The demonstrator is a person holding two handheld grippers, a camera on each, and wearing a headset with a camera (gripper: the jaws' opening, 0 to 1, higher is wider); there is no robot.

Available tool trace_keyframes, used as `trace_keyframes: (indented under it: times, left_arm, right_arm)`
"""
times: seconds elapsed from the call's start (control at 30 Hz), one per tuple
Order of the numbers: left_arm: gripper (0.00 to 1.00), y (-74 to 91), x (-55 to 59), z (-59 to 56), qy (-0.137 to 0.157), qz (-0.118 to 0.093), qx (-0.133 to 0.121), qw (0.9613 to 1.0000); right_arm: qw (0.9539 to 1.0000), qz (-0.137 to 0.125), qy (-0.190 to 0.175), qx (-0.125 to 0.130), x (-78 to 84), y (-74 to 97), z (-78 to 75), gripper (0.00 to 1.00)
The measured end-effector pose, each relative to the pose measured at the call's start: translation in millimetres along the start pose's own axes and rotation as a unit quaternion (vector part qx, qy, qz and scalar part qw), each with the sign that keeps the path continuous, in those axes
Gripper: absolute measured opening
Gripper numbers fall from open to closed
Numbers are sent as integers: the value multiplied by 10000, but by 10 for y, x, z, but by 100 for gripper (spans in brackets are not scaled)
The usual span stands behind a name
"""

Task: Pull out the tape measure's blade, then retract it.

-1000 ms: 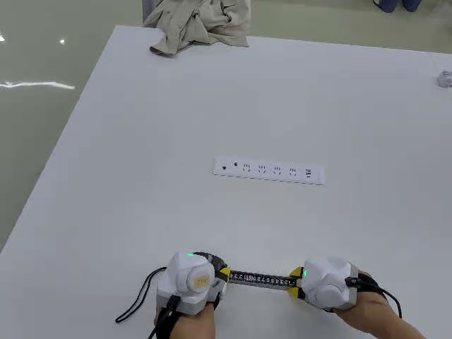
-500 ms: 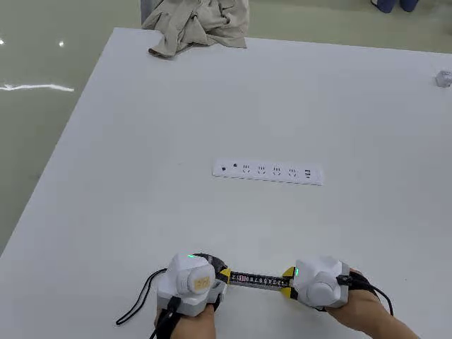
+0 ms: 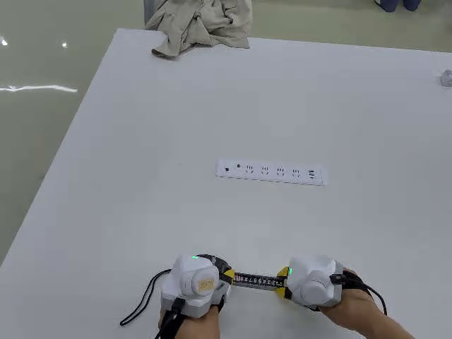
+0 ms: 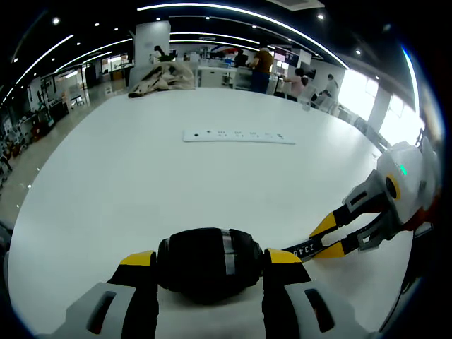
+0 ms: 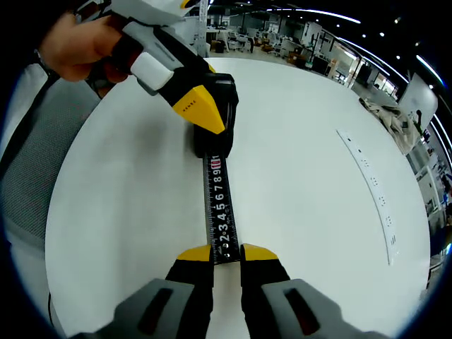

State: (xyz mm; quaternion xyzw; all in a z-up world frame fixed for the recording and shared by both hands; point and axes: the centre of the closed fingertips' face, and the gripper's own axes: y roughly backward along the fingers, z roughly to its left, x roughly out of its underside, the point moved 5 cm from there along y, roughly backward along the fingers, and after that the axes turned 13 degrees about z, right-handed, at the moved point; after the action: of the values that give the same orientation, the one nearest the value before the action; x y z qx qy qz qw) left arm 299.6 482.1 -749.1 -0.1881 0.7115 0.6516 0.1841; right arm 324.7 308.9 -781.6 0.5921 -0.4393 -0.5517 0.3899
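Observation:
The black tape measure case (image 4: 207, 263) rests on the white table (image 3: 212, 106) at its near edge, and my left gripper (image 4: 210, 260) is shut on it. In the head view the case (image 3: 220, 269) peeks out beside the left gripper (image 3: 224, 281). A short stretch of numbered blade (image 5: 218, 201) runs from the case (image 5: 212, 120) to my right gripper (image 5: 226, 253), which is shut on the blade's end. The same blade (image 3: 258, 281) spans the gap to the right gripper (image 3: 282, 282) in the head view. The blade (image 4: 302, 250) also shows in the left gripper view.
A white power strip (image 3: 270, 171) lies mid-table beyond the grippers. A crumpled beige cloth (image 3: 198, 25) sits at the far left edge. A black cord (image 3: 145, 305) trails left from the left gripper. A small grey object (image 3: 446, 78) lies at the far right.
The right gripper has moved left toward the left gripper, and the exposed stretch of blade is shorter. The left gripper and case have stayed put.

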Motion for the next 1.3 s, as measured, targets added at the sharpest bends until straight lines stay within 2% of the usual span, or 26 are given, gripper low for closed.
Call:
trace_keyframes:
  times: [1.3]
  left_arm:
    - [56,14,7,-10,-7,29,3,10000]
  right_arm:
    - [9998,-146,-45,-85,-353,-129,33,13]
